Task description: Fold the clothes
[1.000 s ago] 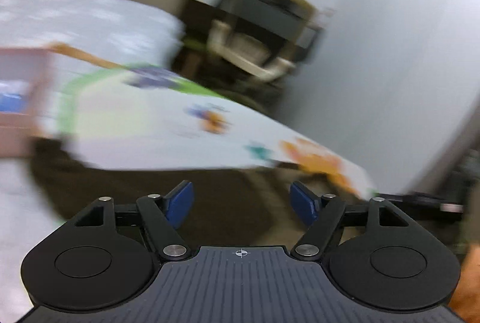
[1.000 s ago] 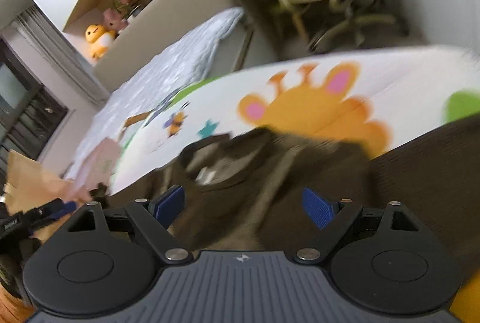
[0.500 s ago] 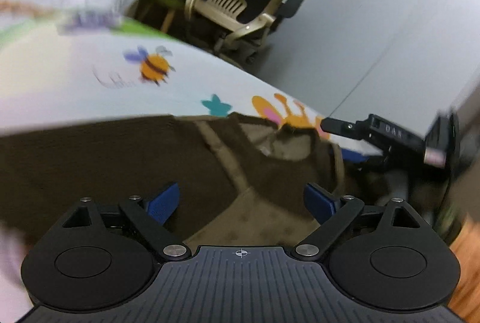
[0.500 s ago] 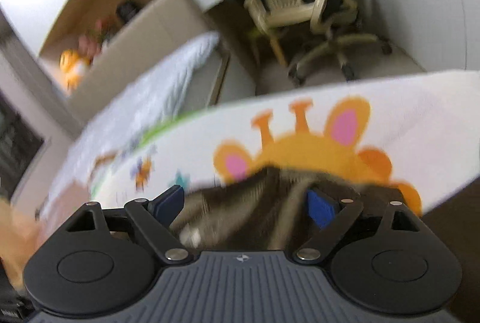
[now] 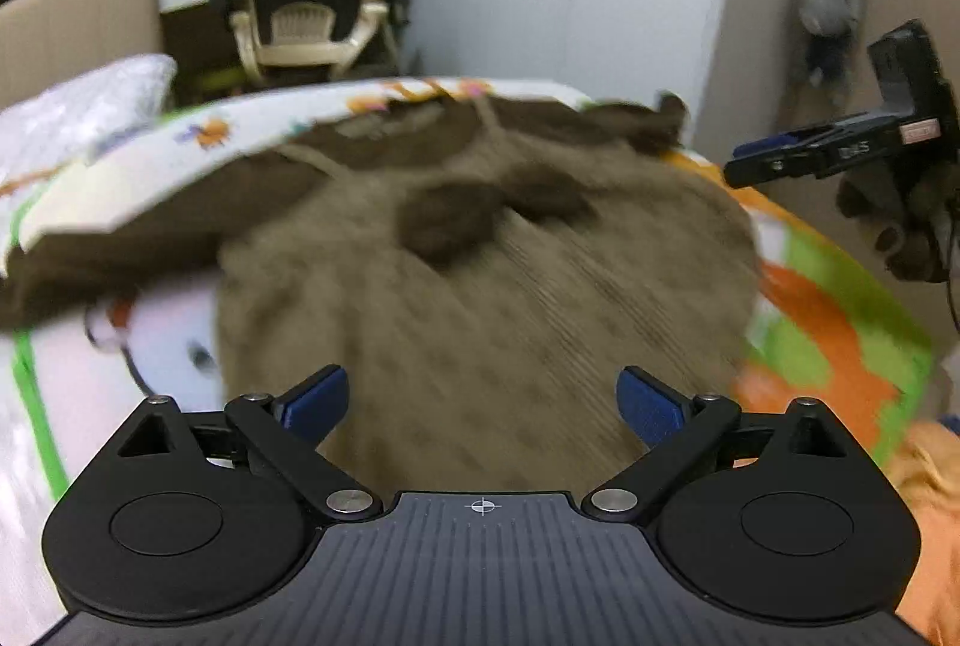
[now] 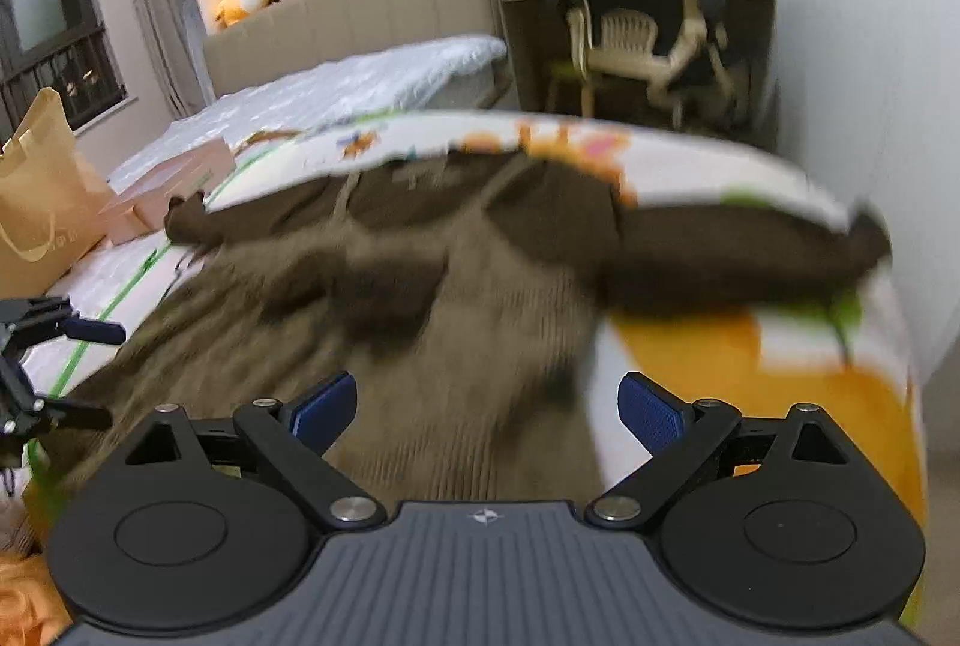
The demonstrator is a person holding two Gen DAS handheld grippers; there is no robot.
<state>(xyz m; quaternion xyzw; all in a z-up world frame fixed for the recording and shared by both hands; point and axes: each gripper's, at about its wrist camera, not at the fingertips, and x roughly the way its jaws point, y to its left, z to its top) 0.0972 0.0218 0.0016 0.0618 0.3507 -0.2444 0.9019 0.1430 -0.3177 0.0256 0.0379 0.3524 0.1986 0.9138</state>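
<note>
A brown knitted garment (image 5: 480, 286) with darker brown sleeves lies spread flat on a colourful cartoon play mat (image 5: 828, 322), its neck at the far side. My left gripper (image 5: 483, 400) hovers open above its lower hem, nothing between the blue pads. In the right wrist view the same garment (image 6: 456, 346) fills the middle, and my right gripper (image 6: 486, 403) is open over its lower right part, holding nothing. The right gripper (image 5: 840, 147) shows at the right edge of the left wrist view, and the left gripper (image 6: 54, 340) at the left edge of the right wrist view.
The mat (image 6: 750, 364) covers a raised surface beside a bed with a white quilt (image 6: 360, 87). A pink box (image 6: 168, 190) and a paper bag (image 6: 42, 202) sit at the left. Chairs (image 6: 636, 39) stand beyond the far edge, a white wall (image 6: 870, 45) at right. Orange cloth (image 5: 930, 514) lies near me.
Both grippers have pulled back from the neck end towards the near hem and stayed open. The whole garment now shows flat on the mat.
</note>
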